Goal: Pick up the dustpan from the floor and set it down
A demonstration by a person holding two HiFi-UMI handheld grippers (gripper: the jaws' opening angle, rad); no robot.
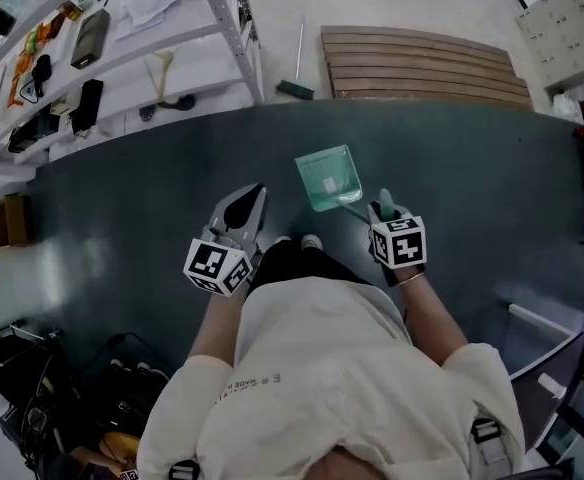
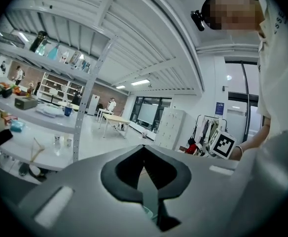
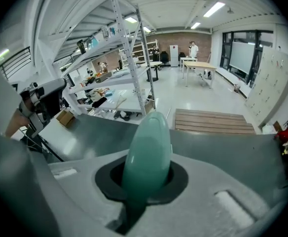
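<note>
Over dark floor (image 1: 122,228), right claw (image 1: 385,209) grips teal dustpan (image 1: 346,171); white patch (image 1: 330,183) inside

The dustpan (image 1: 329,178) is showing translucent teal with a pale patch on its pan, and its handle (image 3: 146,157) is showing the same teal. The left gripper (image 1: 244,203) and right gripper (image 1: 385,206) are showing pale grey bodies, black jaw linings and black-and-white square-patterned cubes (image 1: 217,265). The floor mat (image 1: 122,238) is looking dark grey-green, the slatted wooden platform (image 1: 424,64) brown, the person's shirt (image 1: 322,368) cream.
</note>
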